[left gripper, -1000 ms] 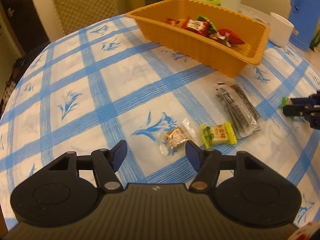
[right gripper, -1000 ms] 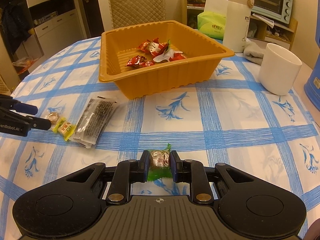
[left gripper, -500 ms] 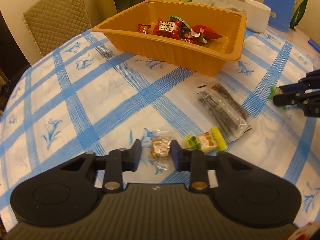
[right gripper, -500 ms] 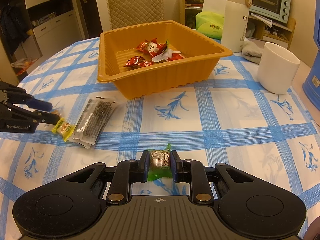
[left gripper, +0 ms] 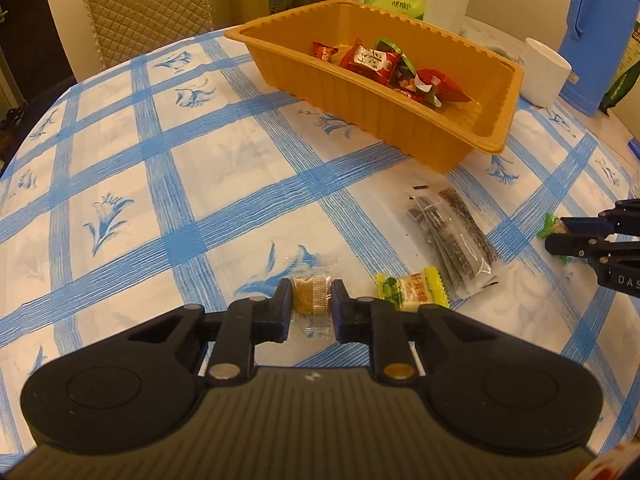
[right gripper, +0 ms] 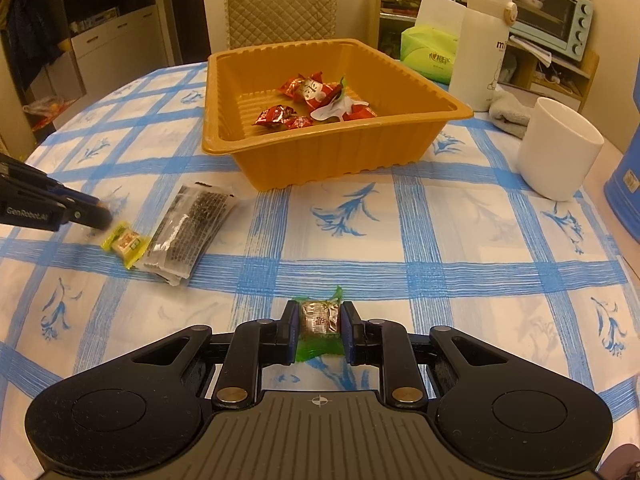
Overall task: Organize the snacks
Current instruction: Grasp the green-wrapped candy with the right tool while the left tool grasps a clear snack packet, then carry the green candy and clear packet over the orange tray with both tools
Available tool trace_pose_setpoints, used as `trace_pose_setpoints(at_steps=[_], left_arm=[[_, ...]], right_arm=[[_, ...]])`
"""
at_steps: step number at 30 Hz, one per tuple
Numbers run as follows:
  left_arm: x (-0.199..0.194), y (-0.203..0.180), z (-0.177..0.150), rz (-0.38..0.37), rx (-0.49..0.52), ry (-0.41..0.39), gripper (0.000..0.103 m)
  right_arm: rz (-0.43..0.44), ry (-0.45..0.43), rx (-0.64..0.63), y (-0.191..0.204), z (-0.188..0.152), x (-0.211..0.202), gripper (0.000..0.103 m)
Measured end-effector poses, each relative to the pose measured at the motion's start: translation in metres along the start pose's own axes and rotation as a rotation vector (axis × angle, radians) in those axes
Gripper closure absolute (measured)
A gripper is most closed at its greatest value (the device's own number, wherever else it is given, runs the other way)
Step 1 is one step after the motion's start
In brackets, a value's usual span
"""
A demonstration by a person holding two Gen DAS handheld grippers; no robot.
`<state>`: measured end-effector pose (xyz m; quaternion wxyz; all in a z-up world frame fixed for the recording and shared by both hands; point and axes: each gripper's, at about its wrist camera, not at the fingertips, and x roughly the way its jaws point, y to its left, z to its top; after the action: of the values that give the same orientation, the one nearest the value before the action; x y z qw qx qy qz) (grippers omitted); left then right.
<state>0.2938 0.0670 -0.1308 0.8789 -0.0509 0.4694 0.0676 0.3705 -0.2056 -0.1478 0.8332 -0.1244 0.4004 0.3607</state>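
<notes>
Left gripper has its jaws pinched on the clear-wrapped brown candy, gripping the solid block and not the loose film flaps, low over the near part of the tablecloth. The candy looks light and stiff in the core, but the wrapper is thin, crinkly and probably slippery, so holding across the hard middle is the sound choice. Just right of it lies a yellow-wrapped snack, small and flat, best taken across its short sides, not by the frilled ends. Next, touching or nearly touching that one (hard to tell at this angle), sits a clear pack of dark strips, long, floppy and maybe brittle inside; a grip at mid-length across the narrow width would keep it from sagging. Further right, the right gripper is closed on a green-wrapped candy, pads on the firm centre, green film tails sticking out front and back, near the tablecloth's front edge. It looks light too, with little risk beyond slipping. The orange tray stands toward the far middle of the tablecloth with several red-wrapped snacks already inside, well apart from both held pieces. A white cup stands at the right side.
</notes>
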Motion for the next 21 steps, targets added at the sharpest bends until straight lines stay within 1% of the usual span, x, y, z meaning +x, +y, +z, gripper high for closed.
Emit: trace_pose_setpoints(at_steps=[3, 12, 21], left_arm=[[-0.010, 0.003, 0.002, 0.004, -0.017, -0.017, 0.085], [-0.042, 0.004, 0.017, 0.001, -0.045, -0.084, 0.085], [-0.064, -0.018, 0.051, -0.053, -0.018, -0.169, 0.085]], right_arm=[[-0.003, -0.001, 0.007, -0.001, 0.002, -0.004, 0.081], [0.016, -0.054, 0.018, -0.002, 0.021, -0.028, 0.081], [0.068, -0.110, 0.064, -0.009, 0.053, -0.050, 0.081]])
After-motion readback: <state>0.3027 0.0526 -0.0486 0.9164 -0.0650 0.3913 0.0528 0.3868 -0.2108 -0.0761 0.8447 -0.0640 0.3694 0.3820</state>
